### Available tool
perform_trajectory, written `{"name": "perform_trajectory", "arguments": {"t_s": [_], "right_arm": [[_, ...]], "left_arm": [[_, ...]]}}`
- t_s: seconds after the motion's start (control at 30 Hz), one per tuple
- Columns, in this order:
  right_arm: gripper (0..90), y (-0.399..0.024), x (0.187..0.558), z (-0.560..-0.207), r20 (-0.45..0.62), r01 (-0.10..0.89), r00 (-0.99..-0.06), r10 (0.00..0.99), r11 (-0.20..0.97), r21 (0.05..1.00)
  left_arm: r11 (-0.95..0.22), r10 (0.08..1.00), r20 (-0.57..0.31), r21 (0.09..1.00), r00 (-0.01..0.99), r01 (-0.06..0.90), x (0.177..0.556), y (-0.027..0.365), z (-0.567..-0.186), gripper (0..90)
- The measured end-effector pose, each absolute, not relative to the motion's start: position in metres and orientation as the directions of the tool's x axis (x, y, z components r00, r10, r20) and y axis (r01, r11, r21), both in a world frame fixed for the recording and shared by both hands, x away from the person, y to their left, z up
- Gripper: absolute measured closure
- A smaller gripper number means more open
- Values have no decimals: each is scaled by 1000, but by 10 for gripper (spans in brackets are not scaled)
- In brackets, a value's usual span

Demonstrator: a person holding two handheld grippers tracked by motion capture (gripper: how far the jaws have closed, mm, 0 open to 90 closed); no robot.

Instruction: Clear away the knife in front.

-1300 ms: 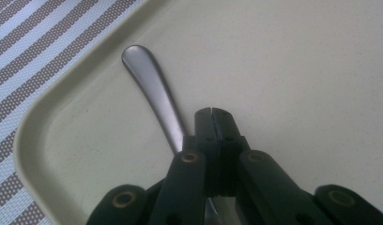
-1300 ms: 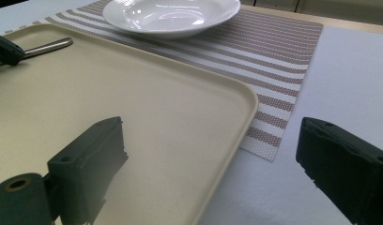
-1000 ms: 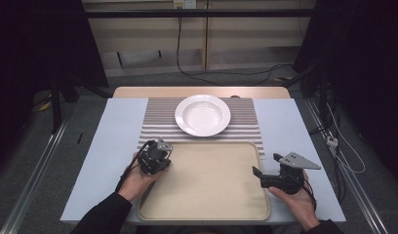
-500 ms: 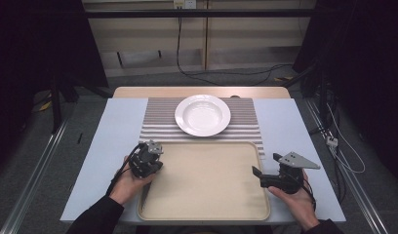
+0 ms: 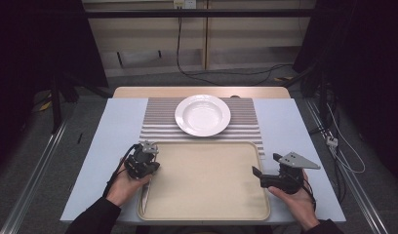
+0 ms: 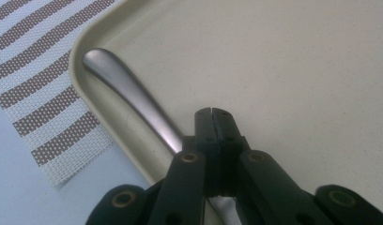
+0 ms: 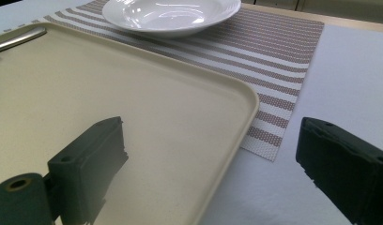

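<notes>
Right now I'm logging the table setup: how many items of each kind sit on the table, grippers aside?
White plate: 1
Striped placemat: 1
Beige tray: 1
Metal utensil, handle showing: 1
Total: 4

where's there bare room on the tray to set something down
Most of the tray floor is bare, from its middle across to the right rim by the right gripper. Only the left edge is taken: a metal utensil lies along that rim under the shut left gripper.
</notes>
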State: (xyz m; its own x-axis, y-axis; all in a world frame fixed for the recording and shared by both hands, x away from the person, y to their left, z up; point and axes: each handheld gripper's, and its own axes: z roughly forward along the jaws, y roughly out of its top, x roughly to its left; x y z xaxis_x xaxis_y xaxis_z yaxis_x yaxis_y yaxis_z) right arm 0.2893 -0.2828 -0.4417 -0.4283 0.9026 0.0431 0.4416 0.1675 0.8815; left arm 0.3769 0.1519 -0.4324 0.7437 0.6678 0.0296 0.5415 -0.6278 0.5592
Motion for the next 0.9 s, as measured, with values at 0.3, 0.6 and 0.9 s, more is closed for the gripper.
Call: {"name": "perform_trajectory", "arguments": {"t_s": [0.3, 0.6, 0.9], "right_arm": [[83, -283, 289, -442, 51, 445, -428, 902, 161, 881], [81, -284, 290, -442, 55, 449, -423, 904, 157, 880], [81, -285, 290, -442, 59, 451, -419, 906, 152, 879]], "left_arm": [[-544, 665, -13, 676, 746, 497, 372, 153, -420, 619], [-434, 715, -19, 772, 699, 465, 362, 160, -406, 198], [-396, 735, -37, 787, 677, 472, 351, 173, -403, 60]]}}
